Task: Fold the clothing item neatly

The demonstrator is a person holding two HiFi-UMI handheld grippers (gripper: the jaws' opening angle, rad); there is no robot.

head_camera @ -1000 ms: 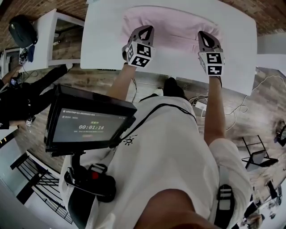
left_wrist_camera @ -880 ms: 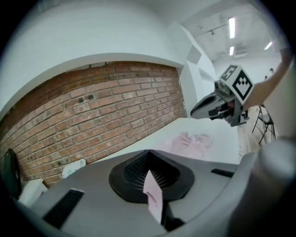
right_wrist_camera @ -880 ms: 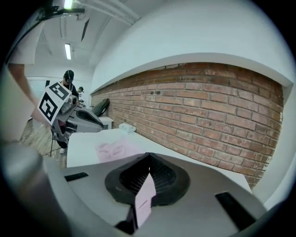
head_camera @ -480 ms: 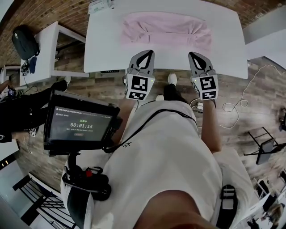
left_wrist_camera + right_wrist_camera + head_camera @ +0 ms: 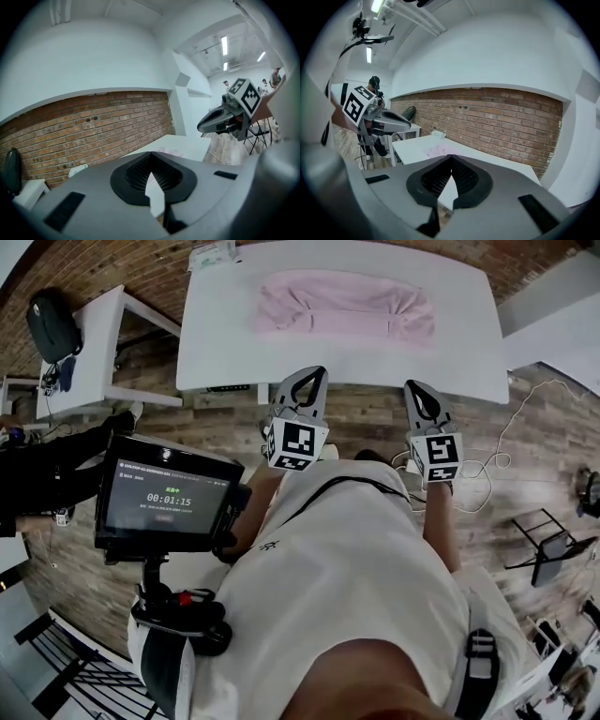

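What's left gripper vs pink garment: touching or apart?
Apart. Head view: bare white table lies between the left gripper and the pink garment; left gripper view shows jaws shut, empty.

L gripper (image 5: 311,379) & R gripper (image 5: 418,390) pulled back off garment (image 5: 345,304) — seemingly past table (image 5: 216,352).

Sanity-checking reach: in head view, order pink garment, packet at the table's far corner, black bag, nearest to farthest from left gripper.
1. pink garment, straight ahead on the white table.
2. packet, at the table's far left corner.
3. black bag, far left, at the side table.
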